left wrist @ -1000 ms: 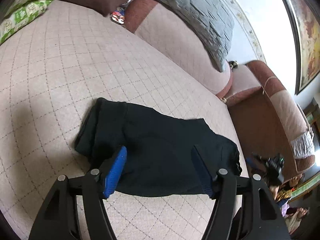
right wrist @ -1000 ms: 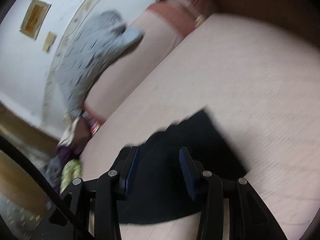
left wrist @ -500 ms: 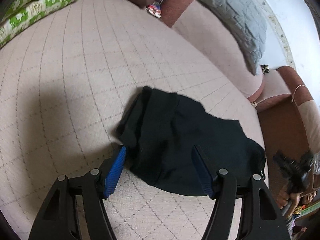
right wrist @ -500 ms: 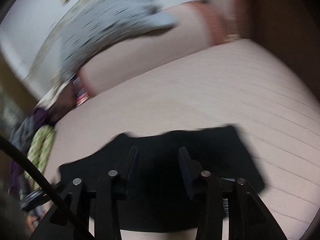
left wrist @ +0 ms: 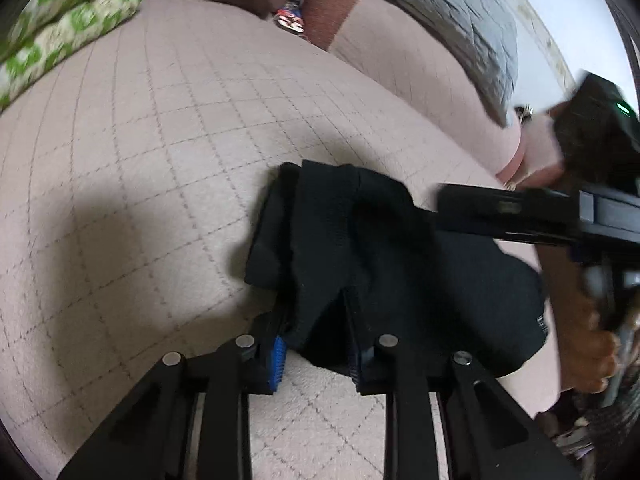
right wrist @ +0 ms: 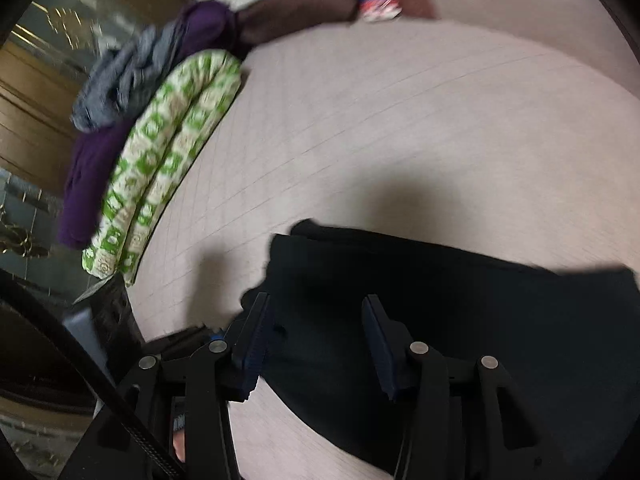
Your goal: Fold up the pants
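Observation:
The black pants (left wrist: 400,264) lie folded into a thick bundle on the beige quilted sofa seat (left wrist: 160,128). My left gripper (left wrist: 316,320) is shut on the near left edge of the pants, and the cloth bunches up between its blue pads. My right gripper (right wrist: 316,332) is open and hovers just over the left part of the pants (right wrist: 460,320), with cloth beneath both fingers. The right gripper also shows in the left wrist view (left wrist: 520,216), reaching in over the pants from the right.
A green and white patterned cushion (right wrist: 168,148) lies at the seat's left end, with purple and grey clothes (right wrist: 132,68) piled behind it. A grey quilted blanket (left wrist: 448,4) drapes over the backrest. The person's hand (left wrist: 588,344) is at the right.
My left gripper has closed on the near edge of the pants. My right gripper has swung in over the pants from the right and turned toward the cushion end.

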A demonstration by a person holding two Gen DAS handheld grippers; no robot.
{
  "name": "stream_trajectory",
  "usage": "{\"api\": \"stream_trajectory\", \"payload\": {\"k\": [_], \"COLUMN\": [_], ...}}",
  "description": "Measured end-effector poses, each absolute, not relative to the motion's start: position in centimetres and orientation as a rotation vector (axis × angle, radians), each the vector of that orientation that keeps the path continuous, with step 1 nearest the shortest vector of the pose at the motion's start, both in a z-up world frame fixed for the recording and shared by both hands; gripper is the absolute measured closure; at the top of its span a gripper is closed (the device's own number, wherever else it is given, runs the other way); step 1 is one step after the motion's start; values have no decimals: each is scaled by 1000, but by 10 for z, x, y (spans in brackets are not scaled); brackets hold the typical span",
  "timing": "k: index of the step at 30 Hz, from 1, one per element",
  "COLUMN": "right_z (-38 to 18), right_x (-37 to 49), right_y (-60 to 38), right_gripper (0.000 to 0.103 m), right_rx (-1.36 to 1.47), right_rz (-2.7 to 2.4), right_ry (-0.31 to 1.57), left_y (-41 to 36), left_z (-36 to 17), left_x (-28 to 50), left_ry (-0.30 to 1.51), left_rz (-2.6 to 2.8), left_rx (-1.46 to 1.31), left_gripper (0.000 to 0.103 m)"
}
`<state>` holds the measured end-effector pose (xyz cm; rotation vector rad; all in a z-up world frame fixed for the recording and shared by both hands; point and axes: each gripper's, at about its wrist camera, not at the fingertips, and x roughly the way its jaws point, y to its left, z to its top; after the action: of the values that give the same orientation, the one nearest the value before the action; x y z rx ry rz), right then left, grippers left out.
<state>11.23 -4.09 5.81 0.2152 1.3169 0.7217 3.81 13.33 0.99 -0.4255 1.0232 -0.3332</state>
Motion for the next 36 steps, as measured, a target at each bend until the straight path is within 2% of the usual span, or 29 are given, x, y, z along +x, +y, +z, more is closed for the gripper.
{"api": "stream_trajectory", "payload": {"k": [1,5,8,9,13,15,17,20,21,24,25,26,27,28,36], "right_z": [51,38,26,22,14,10,6,10,11,18,21,23,26,30,75], "right_x": [116,133,140,142,148,149,147,145,146,148,146,144,143,141,127], "right_y": [-28,18,41,46,66,80,91,89,83,61,55,51,45,39,-40], "right_gripper": [53,50,42,41,22,21,27,60,77,81,81,81,82,83,83], "right_rx": [203,106,22,2,-22,-91,-185,-261,-258,-156,-134,-114,-88,-62,172], "right_rz": [722,675,599,567,494,459,441,397,381,416,432,444,455,463,521], "right_ry": [1347,1425,1466,1480,1531,1552,1557,1534,1527,1506,1489,1478,1469,1459,1335], "left_y": [136,138,143,146,159,162,164,157,154,139,134,127,117,112,77], "left_z": [10,15,17,16,14,13,13,12,12,12,12,10,8,5,23], "left_x": [38,36,35,35,36,36,35,36,37,40,41,46,50,52,44], "left_ry": [1024,1011,1004,1007,1026,1029,1025,1024,1023,1015,1015,1018,1035,1049,944], "left_rz": [-334,-299,-278,-282,-295,-311,-327,-344,-349,-371,-378,-386,-394,-403,-533], "left_rx": [-428,-363,-342,-351,-405,-430,-453,-441,-433,-410,-398,-386,-372,-364,-429], "left_gripper": [77,61,52,52,51,44,39,34,34,34,35,52,85,88,87]}}
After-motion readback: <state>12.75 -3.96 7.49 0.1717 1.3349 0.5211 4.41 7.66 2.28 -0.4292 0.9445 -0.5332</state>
